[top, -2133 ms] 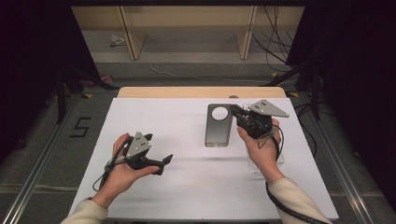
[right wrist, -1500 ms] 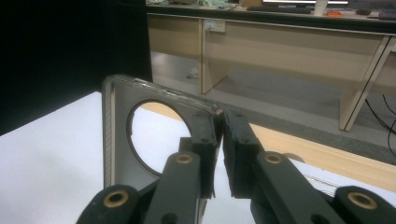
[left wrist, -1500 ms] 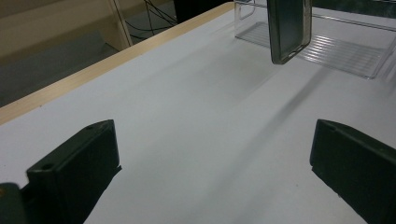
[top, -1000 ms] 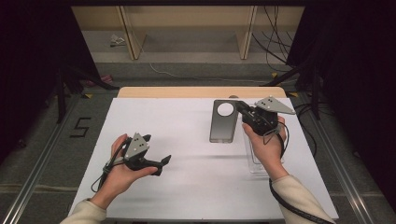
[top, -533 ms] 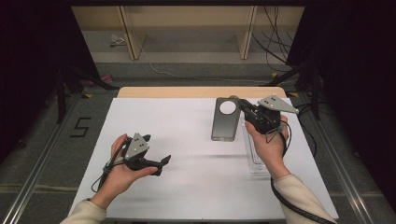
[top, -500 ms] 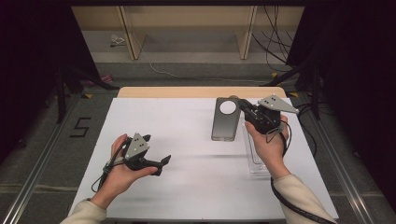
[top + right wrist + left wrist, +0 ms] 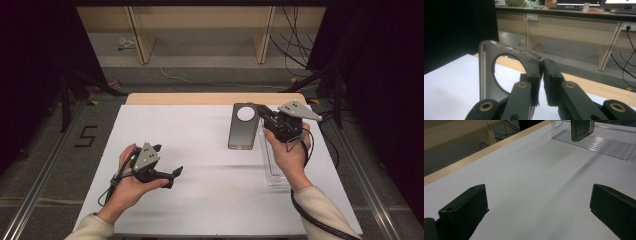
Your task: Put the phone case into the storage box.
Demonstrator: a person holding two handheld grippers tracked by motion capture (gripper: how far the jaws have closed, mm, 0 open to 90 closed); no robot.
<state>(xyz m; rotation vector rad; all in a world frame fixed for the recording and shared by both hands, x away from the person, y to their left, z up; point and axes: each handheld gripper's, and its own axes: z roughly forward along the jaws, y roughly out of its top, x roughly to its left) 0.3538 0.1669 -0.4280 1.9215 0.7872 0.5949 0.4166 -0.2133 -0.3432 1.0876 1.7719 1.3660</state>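
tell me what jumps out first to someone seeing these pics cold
First, the dark phone case with a big round cutout, held above the white table toward its far right, pinched at one edge by the shut right tool. Just right of it lies a clear plastic tray. At near left, the left tool hangs open over bare table, holding nothing.

A single number can be read: a black "5" (image 7: 86,136) marked on the grey floor (image 7: 45,165), at the left of the high view, just beside the counter's (image 7: 200,150) left edge. It stands upright as seen from the person's side. Nothing else in the gripper views or the high view carries legible text, labels or brands.
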